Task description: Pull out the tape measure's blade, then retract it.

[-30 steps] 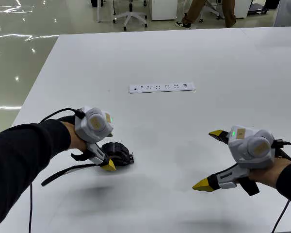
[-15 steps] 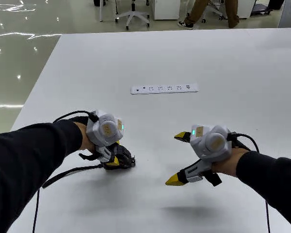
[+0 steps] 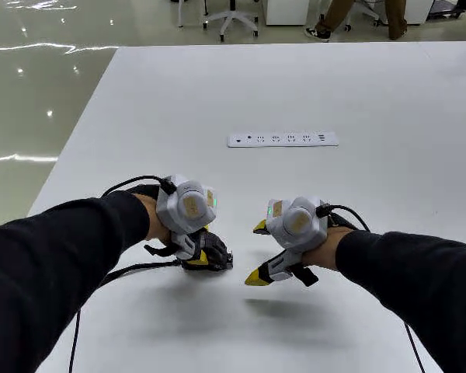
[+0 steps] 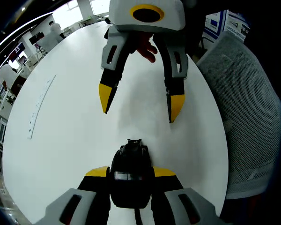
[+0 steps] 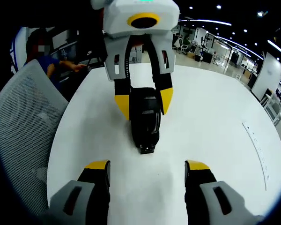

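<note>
A black tape measure [image 3: 216, 257] rests on the white table [image 3: 357, 93], with my left gripper [image 3: 200, 257] shut on its body. In the left gripper view the case [image 4: 130, 176] sits between the yellow fingertips [image 4: 97, 171], its blade end [image 4: 133, 141] pointing forward with no blade drawn out. My right gripper [image 3: 258, 252] faces it from the right, open, a short way off the blade end. It enters the left gripper view from the top as the right gripper [image 4: 140, 104]. In the right gripper view my right gripper [image 5: 147, 165] stands wide before the tape measure [image 5: 145, 123] and the left gripper [image 5: 144, 101].
A white power strip [image 3: 282, 140] lies mid-table beyond both grippers. A black cable [image 3: 128, 271] trails from the left gripper toward the table's left edge. A grey mesh chair [image 5: 23, 131] stands at the near edge. A person's legs [image 3: 334, 15] and an office chair [image 3: 233, 12] stand past the far edge.
My right gripper has moved left across the table, close to the tape measure, still open. The left gripper stays shut on the case, and the head camera has shifted.
</note>
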{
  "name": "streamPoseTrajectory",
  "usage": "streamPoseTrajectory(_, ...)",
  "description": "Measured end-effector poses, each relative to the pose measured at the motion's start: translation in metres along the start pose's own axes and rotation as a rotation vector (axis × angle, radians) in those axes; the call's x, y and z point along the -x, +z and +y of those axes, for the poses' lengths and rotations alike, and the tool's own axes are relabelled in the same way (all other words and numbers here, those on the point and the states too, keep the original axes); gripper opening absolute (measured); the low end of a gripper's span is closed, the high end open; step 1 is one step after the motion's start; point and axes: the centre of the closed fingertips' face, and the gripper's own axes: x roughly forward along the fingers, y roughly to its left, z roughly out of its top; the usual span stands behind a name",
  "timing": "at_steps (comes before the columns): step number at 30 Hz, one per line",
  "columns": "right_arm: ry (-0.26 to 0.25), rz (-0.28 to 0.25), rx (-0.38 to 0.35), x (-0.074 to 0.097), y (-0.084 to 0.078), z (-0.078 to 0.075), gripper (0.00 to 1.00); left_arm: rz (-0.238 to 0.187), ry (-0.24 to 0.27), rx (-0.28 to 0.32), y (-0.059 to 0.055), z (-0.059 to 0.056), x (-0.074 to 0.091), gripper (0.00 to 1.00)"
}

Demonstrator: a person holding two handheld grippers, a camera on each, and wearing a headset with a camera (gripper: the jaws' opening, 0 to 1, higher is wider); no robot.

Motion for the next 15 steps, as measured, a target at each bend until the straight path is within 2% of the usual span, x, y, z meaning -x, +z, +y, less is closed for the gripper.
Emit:
streamPoseTrajectory(3, 0.018, 0.024, 0.007, -0.007, 0.002, -0.004, 0.50, -0.001, -0.002, 0.011, 0.000, 0.000, 0.000, 0.29)
streamPoseTrajectory(5, 0.035, 0.023, -0.004, -0.011, 0.006, -0.004, 0.45, -0.006, -0.001, 0.016, 0.000, 0.001, -0.001, 0.29)
streamPoseTrajectory(8, 0.067, 0.032, 0.027, -0.018, 0.009, 0.000, 0.38, -0.028, -0.002, 0.034, 0.000, 0.001, 0.000, 0.29)
streamPoseTrajectory(15, 0.100, 0.070, 0.067, -0.032, 0.001, 0.004, 0.26, -0.052, 0.010, 0.058, 0.000, 0.001, 0.000, 0.29)
